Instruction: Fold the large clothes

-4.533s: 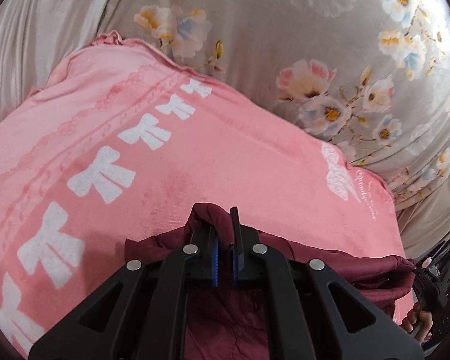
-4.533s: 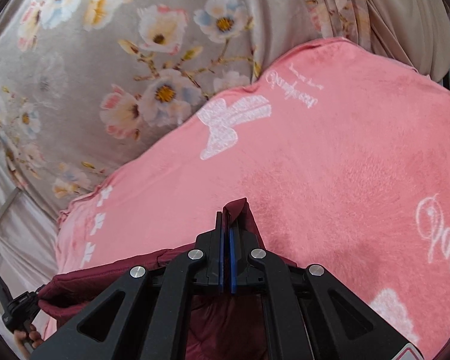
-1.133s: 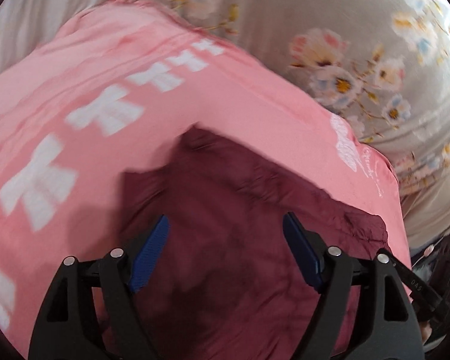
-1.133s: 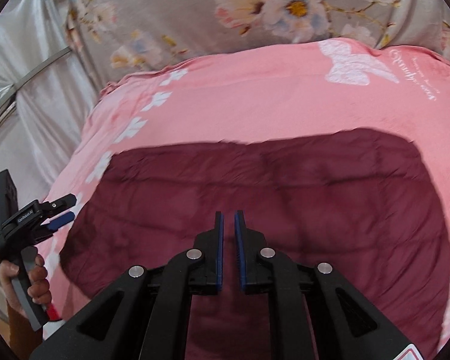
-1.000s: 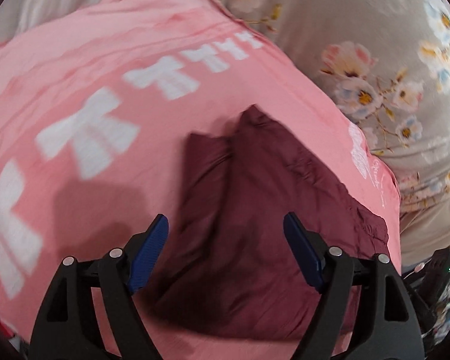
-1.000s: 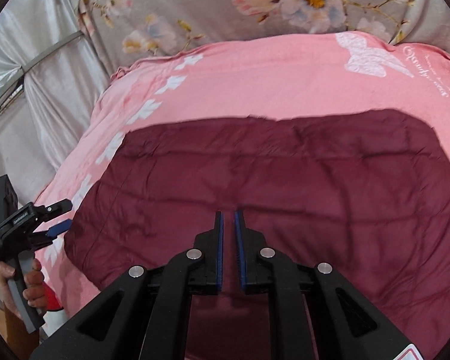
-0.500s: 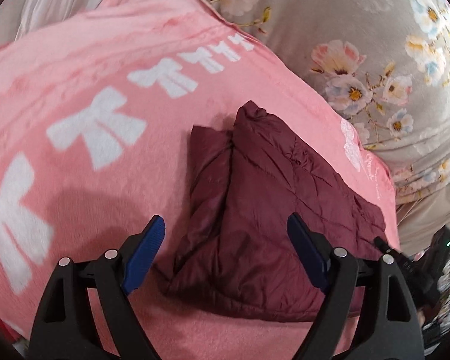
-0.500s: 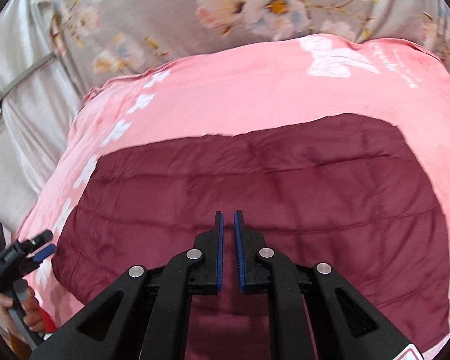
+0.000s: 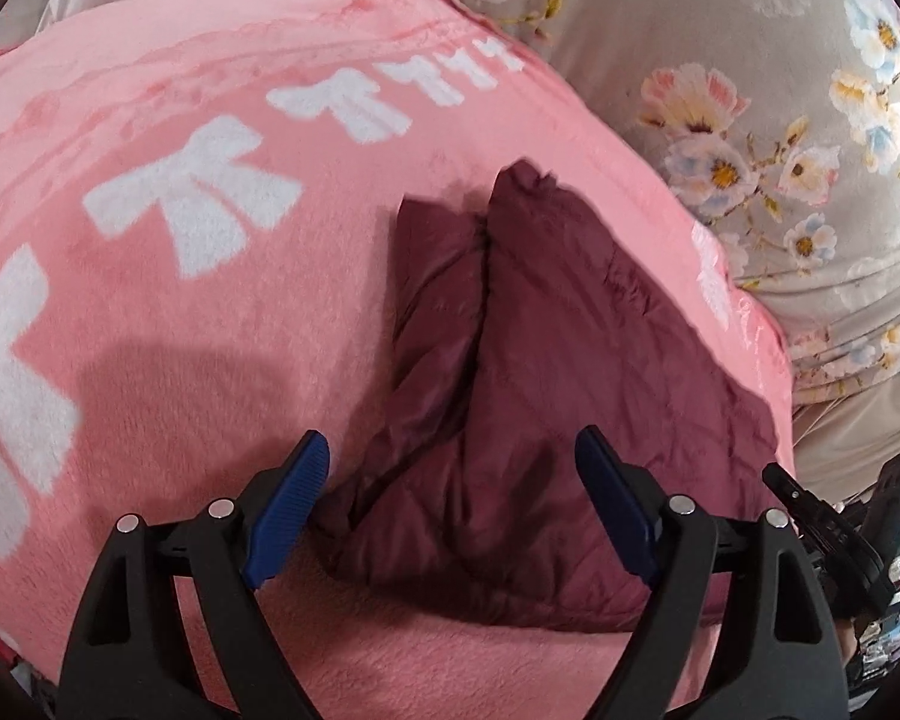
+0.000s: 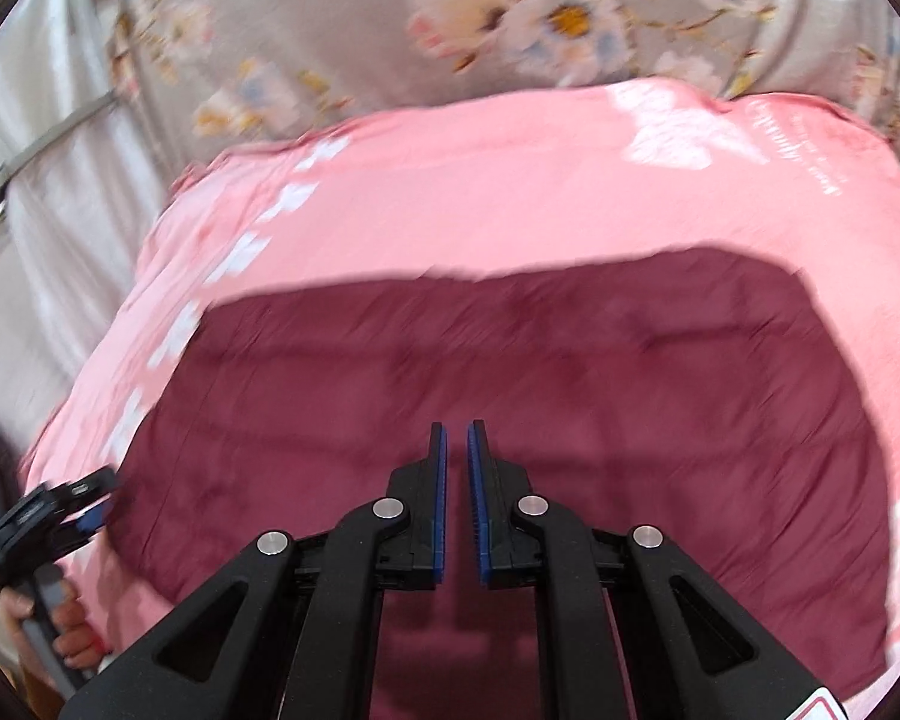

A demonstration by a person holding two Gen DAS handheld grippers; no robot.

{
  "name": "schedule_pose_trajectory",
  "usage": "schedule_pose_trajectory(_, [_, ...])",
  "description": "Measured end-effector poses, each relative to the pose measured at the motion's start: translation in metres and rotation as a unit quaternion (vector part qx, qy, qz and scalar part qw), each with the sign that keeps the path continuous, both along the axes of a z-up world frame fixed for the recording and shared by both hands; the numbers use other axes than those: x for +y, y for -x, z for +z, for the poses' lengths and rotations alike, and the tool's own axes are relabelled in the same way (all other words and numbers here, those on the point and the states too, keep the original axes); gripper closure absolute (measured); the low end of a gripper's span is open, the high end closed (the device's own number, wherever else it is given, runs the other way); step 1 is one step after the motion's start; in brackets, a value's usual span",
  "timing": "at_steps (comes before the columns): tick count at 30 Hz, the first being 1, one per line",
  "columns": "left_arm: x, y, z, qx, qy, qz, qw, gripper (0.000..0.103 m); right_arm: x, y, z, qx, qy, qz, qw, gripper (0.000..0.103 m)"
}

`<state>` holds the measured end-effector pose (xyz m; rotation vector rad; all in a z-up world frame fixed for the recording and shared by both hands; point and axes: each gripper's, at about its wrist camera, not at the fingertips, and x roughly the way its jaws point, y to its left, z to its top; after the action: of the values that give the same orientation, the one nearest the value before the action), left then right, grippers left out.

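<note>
A dark red quilted garment (image 9: 546, 396) lies folded flat on a pink blanket (image 9: 180, 312). It fills the middle of the right wrist view (image 10: 510, 396). My left gripper (image 9: 453, 477) is open and empty, held above the garment's near left corner. My right gripper (image 10: 456, 462) hovers over the garment's near edge with its blue pads nearly together and nothing between them. The left gripper also shows at the lower left of the right wrist view (image 10: 48, 516), beside the garment's left edge.
The pink blanket (image 10: 510, 192) has white bow prints (image 9: 192, 204) and covers a bed with a grey floral sheet (image 9: 750, 60). A pale curtain and a metal rail (image 10: 48, 138) stand at the left. Clutter shows off the bed at the right (image 9: 894, 540).
Both grippers have let go of the garment, which now lies folded on the blanket. The left gripper opened wide and drew back. The right gripper shifted slightly over the garment.
</note>
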<state>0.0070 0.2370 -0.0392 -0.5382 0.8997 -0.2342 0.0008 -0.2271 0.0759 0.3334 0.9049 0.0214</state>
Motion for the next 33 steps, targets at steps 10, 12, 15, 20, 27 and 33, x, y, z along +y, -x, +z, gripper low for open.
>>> schedule_pose_trajectory(10, [-0.056, -0.112, 0.07, -0.074, -0.022, -0.067, 0.9948, 0.021, -0.105, -0.055, -0.025, 0.023, 0.028, -0.124, 0.992, 0.093])
schedule_pose_trajectory(12, [-0.07, -0.141, 0.059, -0.053, -0.046, -0.074, 0.9948, 0.021, -0.122, -0.056, -0.039, 0.039, 0.034, -0.144, 0.988, 0.093])
schedule_pose_trajectory(15, [-0.081, -0.173, 0.03, 0.011, -0.086, -0.067, 0.994, 0.022, -0.137, -0.056, -0.053, 0.051, 0.038, -0.16, 0.985, 0.093])
schedule_pose_trajectory(20, [-0.082, -0.185, -0.002, 0.037, -0.107, -0.053, 0.9921, 0.021, -0.15, -0.056, -0.079, 0.077, 0.031, -0.166, 0.983, 0.103])
schedule_pose_trajectory(27, [-0.095, -0.18, -0.011, 0.012, -0.162, -0.059, 0.9849, 0.018, -0.141, -0.048, -0.067, 0.066, 0.036, -0.17, 0.983, 0.098])
schedule_pose_trajectory(33, [-0.056, -0.123, 0.024, 0.005, -0.089, -0.038, 0.9953, 0.021, -0.044, 0.0, 0.001, 0.015, -0.004, -0.014, 1.0, 0.092])
